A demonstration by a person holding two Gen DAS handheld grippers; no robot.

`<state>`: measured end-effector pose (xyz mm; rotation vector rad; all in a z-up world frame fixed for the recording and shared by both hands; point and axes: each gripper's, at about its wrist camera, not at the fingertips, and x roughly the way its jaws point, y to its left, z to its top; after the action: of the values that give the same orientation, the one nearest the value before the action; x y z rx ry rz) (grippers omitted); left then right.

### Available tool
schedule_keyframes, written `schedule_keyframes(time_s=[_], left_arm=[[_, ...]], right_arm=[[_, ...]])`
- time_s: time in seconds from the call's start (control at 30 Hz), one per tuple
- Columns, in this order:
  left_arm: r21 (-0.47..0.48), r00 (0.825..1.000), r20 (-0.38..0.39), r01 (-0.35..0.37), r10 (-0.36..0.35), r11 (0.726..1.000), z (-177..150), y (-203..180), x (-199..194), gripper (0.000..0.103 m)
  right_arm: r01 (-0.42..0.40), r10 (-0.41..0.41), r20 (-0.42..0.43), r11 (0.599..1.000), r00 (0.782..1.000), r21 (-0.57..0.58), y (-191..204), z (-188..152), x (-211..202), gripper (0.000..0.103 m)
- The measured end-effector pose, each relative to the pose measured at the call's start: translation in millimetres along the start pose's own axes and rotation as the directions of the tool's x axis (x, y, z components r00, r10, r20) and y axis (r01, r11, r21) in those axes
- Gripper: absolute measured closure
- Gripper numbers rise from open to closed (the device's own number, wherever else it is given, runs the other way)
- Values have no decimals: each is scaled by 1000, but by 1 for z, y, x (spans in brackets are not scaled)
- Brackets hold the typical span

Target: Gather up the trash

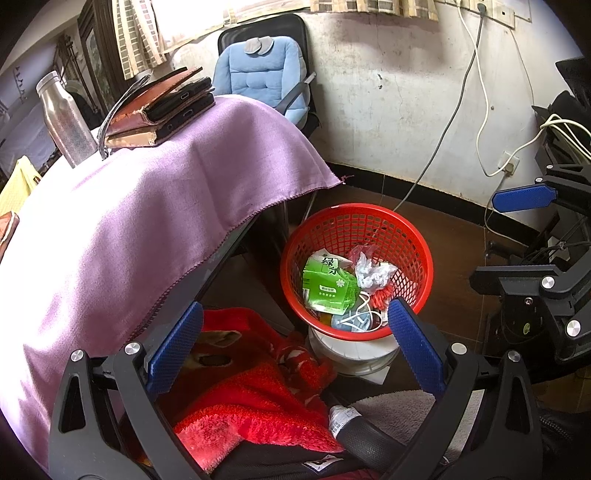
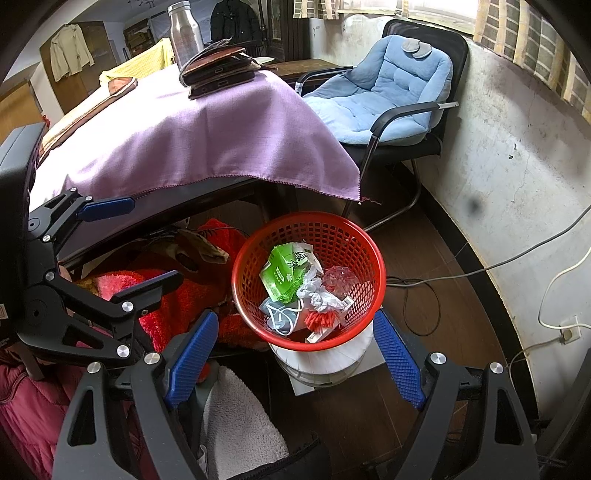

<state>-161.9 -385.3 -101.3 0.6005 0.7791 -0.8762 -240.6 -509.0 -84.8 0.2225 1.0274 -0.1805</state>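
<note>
Both grippers spread wide, empty: left gripper (image 1: 295, 347), right gripper (image 2: 295, 350). Trash sits inside red mesh basket (image 2: 373, 258): green carton (image 2: 282, 271), crumpled paper (image 2: 317, 295), face mask (image 2: 277, 314). Risk: basket perched on white spool (image 2: 325, 363); nudging rim could tip it.

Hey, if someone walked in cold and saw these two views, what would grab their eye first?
Probably the red mesh basket on the floor beside the table, holding a green carton, crumpled paper and a face mask. Next, the purple tablecloth draped over the table, with a steel bottle at its far end. Both grippers hang open, empty.
</note>
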Motion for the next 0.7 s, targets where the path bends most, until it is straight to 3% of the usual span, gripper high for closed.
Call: schedule_keyframes(time_s=[0.7], left_arm=[[0,1000,-10,-1,1,1000,-2,-2,2,7]], right_arm=[[-1,1,1,1000,1000,1,0,1,-1,19]])
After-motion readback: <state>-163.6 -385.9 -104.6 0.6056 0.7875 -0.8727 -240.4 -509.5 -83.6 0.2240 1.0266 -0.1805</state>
